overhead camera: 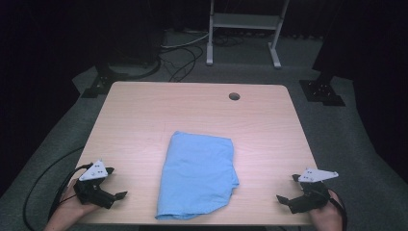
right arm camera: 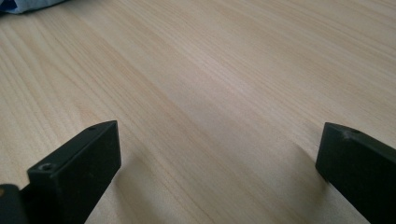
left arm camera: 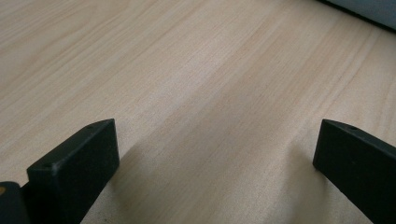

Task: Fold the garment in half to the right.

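Note:
A light blue cloth point(overhead camera: 199, 174), folded into a rough rectangle, lies on the front middle of the wooden table point(overhead camera: 144, 110). My left gripper point(overhead camera: 115, 183) rests at the front left corner, well to the left of the cloth, open with nothing between its jaws. Bare wood shows between the jaws of the left gripper point(left arm camera: 217, 154) in its own view. At the front right corner my right gripper point(overhead camera: 287, 187) is open too and holds nothing. In the right gripper view a sliver of the cloth point(right arm camera: 28, 4) peeks in at the top left, far from the right gripper point(right arm camera: 219, 154).
A round cable hole point(overhead camera: 234, 96) sits near the table's far edge. Behind the table stand a white metal frame point(overhead camera: 243, 29) and black stand bases point(overhead camera: 321, 91) on grey carpet, with cables point(overhead camera: 180, 57) trailing on the floor.

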A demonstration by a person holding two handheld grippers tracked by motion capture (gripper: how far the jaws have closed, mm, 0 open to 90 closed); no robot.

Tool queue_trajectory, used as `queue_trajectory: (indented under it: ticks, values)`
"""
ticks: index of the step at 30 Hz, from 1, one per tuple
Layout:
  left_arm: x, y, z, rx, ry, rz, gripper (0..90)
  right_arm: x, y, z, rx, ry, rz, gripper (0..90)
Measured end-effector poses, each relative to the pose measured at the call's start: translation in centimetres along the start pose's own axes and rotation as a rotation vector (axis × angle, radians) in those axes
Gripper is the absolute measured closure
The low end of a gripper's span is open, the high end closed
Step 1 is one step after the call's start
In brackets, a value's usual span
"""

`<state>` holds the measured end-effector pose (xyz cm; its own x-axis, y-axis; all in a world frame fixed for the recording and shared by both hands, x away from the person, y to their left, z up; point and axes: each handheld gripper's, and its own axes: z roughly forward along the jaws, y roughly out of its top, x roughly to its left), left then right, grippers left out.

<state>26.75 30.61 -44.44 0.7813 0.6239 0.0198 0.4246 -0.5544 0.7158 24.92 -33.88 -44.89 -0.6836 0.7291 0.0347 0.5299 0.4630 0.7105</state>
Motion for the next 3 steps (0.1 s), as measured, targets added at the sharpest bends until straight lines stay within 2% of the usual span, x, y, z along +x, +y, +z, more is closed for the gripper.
queue_trajectory:
  ticks: [3]
  values:
    - [0.02, 0.01, 0.01, 0.001, -0.002, -0.004, 0.0, -0.06, -0.04, -0.03, -0.002, -0.001, 0.004, 0.0]
